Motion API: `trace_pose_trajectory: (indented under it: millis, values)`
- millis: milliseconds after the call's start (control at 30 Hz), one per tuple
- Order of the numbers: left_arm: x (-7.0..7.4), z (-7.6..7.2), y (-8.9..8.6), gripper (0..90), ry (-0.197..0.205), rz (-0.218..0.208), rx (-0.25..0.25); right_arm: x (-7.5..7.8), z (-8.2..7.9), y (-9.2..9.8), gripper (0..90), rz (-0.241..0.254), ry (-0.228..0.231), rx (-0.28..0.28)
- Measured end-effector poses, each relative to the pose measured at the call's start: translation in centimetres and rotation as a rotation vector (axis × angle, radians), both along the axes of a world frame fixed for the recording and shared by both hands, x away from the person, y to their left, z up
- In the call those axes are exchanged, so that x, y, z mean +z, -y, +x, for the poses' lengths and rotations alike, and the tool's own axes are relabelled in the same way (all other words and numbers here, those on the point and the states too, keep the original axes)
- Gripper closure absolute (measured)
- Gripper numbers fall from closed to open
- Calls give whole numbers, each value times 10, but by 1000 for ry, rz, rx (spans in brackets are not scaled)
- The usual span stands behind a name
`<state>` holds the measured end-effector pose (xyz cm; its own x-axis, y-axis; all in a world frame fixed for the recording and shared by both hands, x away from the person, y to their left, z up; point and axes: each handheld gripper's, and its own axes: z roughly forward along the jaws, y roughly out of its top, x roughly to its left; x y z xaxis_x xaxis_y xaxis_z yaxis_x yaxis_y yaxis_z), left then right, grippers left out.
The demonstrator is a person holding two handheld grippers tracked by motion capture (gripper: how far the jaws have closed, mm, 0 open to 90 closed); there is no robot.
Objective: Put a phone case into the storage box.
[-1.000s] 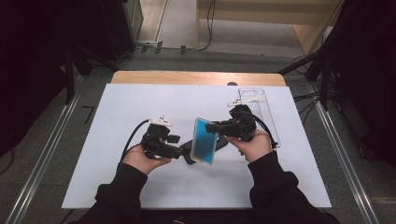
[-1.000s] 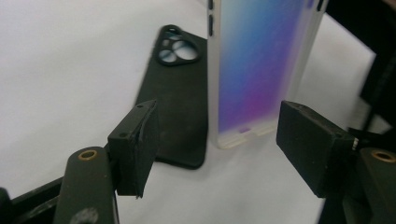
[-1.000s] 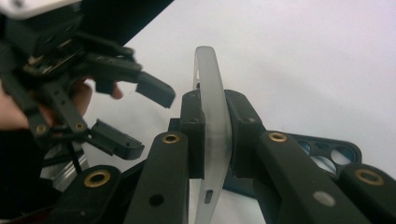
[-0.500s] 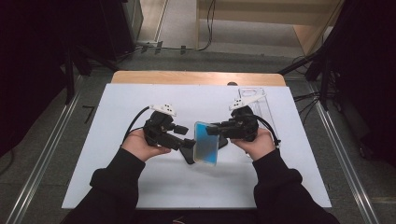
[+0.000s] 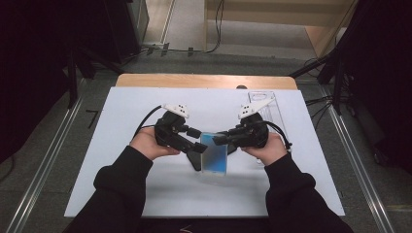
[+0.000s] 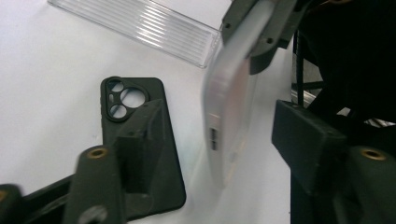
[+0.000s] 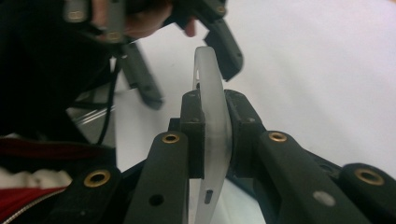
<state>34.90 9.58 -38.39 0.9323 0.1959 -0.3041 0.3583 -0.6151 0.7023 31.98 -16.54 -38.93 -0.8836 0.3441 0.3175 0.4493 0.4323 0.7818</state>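
Observation:
My right gripper [image 5: 219,140] is shut on the top end of a pale translucent phone case [image 5: 214,154], blue-faced in the high view, and holds it above the table. The right gripper view shows both pads [image 7: 194,122] pressed on the case [image 7: 212,74]. My left gripper [image 5: 196,141] faces it from the left with its jaws apart. They have just been closing. The case's lower part [image 6: 226,112] hangs between them and touches neither. A black phone case [image 6: 119,100] with camera cut-outs lies flat on the white table beneath, partly behind the left jaw.
A clear ribbed plastic tray [image 5: 268,104] lies at the back right of the white table top [image 5: 121,184], and appears as the clear tray [image 6: 144,25] in the left gripper view. A wooden edge [image 5: 204,80] runs along the far side. Dark stands flank the table.
My left gripper has risen and moved away from the person, closer to the held case. The case now faces the camera more squarely. The right gripper has stayed put.

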Motion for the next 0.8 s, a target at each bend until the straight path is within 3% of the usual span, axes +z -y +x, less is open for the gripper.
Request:
trace_pose_trajectory:
  millis: [200,367,533,633,800]
  values:
    - [-1,1,-2,402,-16,5,-24,-1,-1,-3,769,-17,11,68]
    - [1,-5,-2,579,12,-14,-63,-3,-1,-4,769,-22,21,93]
    - [1,-4,-4,717,-6,-23,-87,-4,-2,-5,769,-21,42,127]
    - [1,-7,-3,772,-7,-22,-129,-5,-2,-6,769,-19,51,150]
    - [-1,-6,-3,804,-39,-13,-148,-5,-2,-7,769,-21,52,174]
